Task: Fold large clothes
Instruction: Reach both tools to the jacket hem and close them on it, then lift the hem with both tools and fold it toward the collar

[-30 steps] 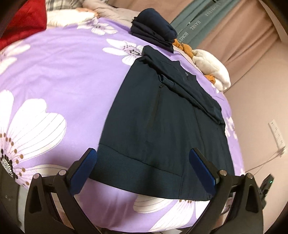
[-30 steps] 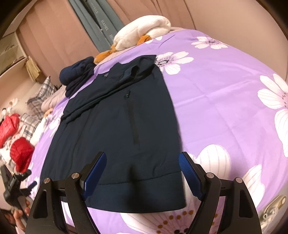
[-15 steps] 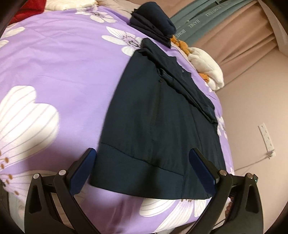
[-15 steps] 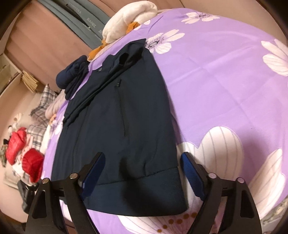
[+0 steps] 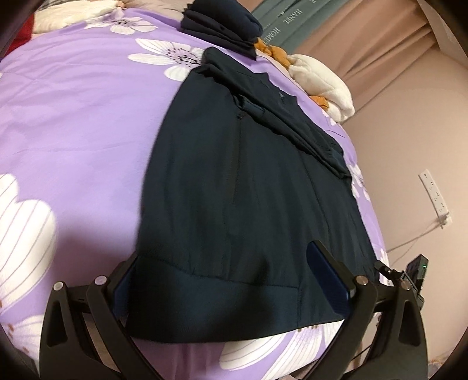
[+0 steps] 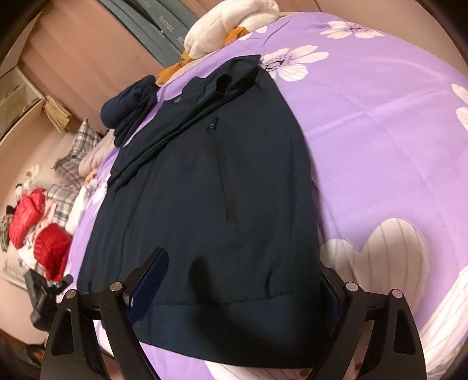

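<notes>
A dark navy jacket (image 5: 242, 181) lies flat on the purple flowered bedspread (image 5: 73, 117), sleeves folded across its upper part, ribbed hem toward me. It also shows in the right wrist view (image 6: 204, 190). My left gripper (image 5: 231, 280) is open, its blue-padded fingers straddling the hem's left corner, the outer finger partly hidden behind the cloth. My right gripper (image 6: 234, 283) is open and straddles the hem's right corner; its right finger is partly hidden by the fabric.
A folded navy garment (image 5: 222, 23) and a white and orange plush toy (image 5: 321, 79) lie at the far end of the bed. Red jackets (image 6: 38, 228) and plaid cloth lie beside the bed. A wall socket (image 5: 435, 193) is at the right.
Both grippers have moved forward and down onto the jacket's hem. The hem corners now sit between the open fingers, where before the fingers hovered short of it.
</notes>
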The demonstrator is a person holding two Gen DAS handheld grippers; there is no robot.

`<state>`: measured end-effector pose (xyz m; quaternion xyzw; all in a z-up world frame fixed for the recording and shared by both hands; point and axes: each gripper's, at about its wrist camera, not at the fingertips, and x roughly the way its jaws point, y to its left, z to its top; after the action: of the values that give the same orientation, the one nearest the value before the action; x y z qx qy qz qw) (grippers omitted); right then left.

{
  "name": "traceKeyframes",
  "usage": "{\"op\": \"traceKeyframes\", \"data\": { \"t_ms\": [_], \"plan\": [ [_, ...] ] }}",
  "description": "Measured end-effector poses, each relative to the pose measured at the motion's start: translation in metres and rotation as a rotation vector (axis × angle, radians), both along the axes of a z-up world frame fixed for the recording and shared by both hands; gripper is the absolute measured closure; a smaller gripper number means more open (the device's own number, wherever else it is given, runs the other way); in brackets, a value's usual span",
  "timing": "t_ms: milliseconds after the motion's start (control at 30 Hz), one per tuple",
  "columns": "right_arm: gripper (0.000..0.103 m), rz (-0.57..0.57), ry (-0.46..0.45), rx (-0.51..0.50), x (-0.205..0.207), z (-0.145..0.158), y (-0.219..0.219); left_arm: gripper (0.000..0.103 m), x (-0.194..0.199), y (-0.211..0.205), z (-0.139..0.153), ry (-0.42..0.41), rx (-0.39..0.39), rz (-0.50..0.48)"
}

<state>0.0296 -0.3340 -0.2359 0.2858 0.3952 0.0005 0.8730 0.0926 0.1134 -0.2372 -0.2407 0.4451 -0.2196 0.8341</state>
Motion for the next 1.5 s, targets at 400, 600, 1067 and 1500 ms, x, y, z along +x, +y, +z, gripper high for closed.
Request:
{"op": "traceKeyframes", "data": {
  "t_ms": [400, 600, 1067, 1500],
  "plan": [
    [0.026, 0.006, -0.039, 0.141, 0.015, -0.003, -0.004, 0.002, 0.018, -0.01, 0.002, 0.021, -0.095, -0.056],
    [0.047, -0.016, -0.024, 0.224, 0.009, -0.009, -0.016, 0.016, 0.02, 0.001, -0.003, 0.054, -0.132, -0.041],
    [0.073, -0.065, 0.006, 0.106, 0.003, -0.003, -0.008, 0.079, 0.017, 0.024, -0.016, 0.1, -0.13, 0.079],
    [0.084, -0.012, -0.129, 0.146, 0.003, 0.018, 0.003, 0.092, 0.0, 0.017, 0.026, -0.033, -0.206, 0.031]
  ]
}}
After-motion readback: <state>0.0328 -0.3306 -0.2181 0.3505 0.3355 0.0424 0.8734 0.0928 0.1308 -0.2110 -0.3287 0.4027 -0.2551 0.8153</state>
